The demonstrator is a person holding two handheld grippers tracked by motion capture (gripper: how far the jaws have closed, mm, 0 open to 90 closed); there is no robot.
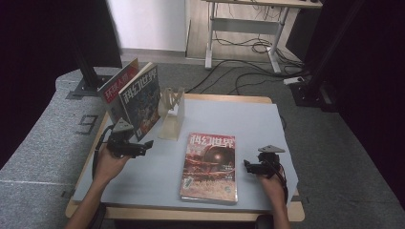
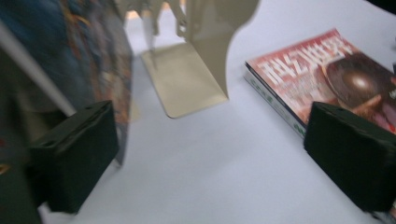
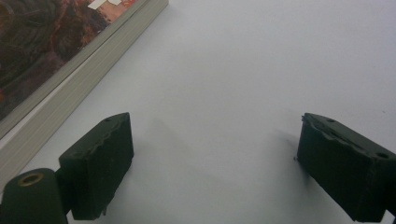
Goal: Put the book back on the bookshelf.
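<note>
A red magazine [image 1: 209, 167] lies flat at the middle of the pale blue table [image 1: 258, 124], on top of others in a small stack. Two magazines [image 1: 138, 98] stand leaning at the back left beside a beige metal bookend [image 1: 172, 117]. My left gripper [image 1: 146, 147] hovers just in front of the standing magazines, open, with nothing between its jaws. In the left gripper view [image 2: 210, 163] the bookend [image 2: 187, 79] is ahead and the red magazine [image 2: 327, 70] to the right. My right gripper [image 1: 247, 165] is open and empty just right of the flat stack [image 3: 56, 60], low over the table [image 3: 210, 163].
The table's wooden rim [image 1: 229, 98] shows at the back and front. Grey carpet surrounds it. A desk frame [image 1: 243, 28] with loose cables [image 1: 248, 81] stands behind, and black stands [image 1: 88, 71] rise at the back left and right.
</note>
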